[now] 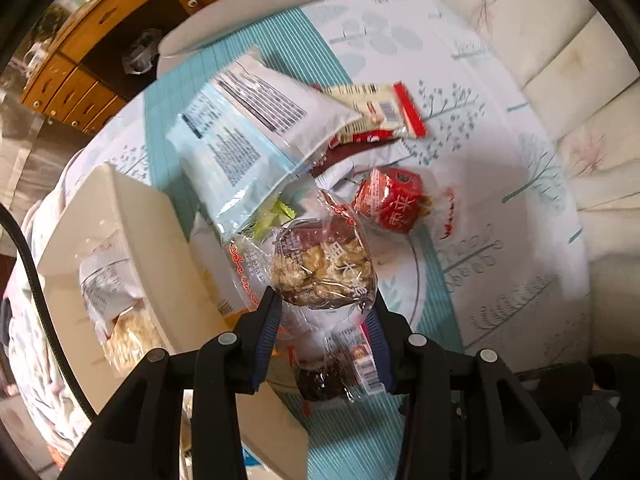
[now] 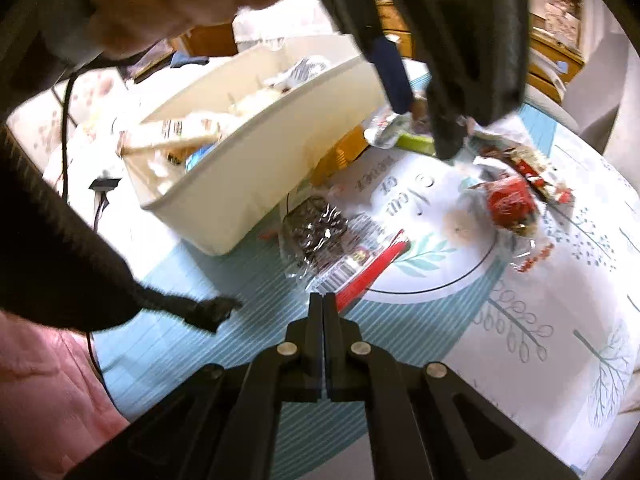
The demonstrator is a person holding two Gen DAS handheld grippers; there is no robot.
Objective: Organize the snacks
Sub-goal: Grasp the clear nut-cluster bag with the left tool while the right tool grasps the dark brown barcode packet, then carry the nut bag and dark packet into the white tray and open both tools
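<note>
Two claws work over a snack-strewn table. Left claw [image 1: 324, 312], pointing straight down, grips a clear-wrapped nut cake [image 1: 324, 268] between its blue pads, lifted clear of the cloth. The cream storage bin [image 1: 132, 216] sits just beside it, to the left in its view — likely the drop-off. Right claw [image 2: 322, 304] is fully closed and empty; a dark wrapped snack [image 2: 316, 232] lies just ahead of its tips.
</note>
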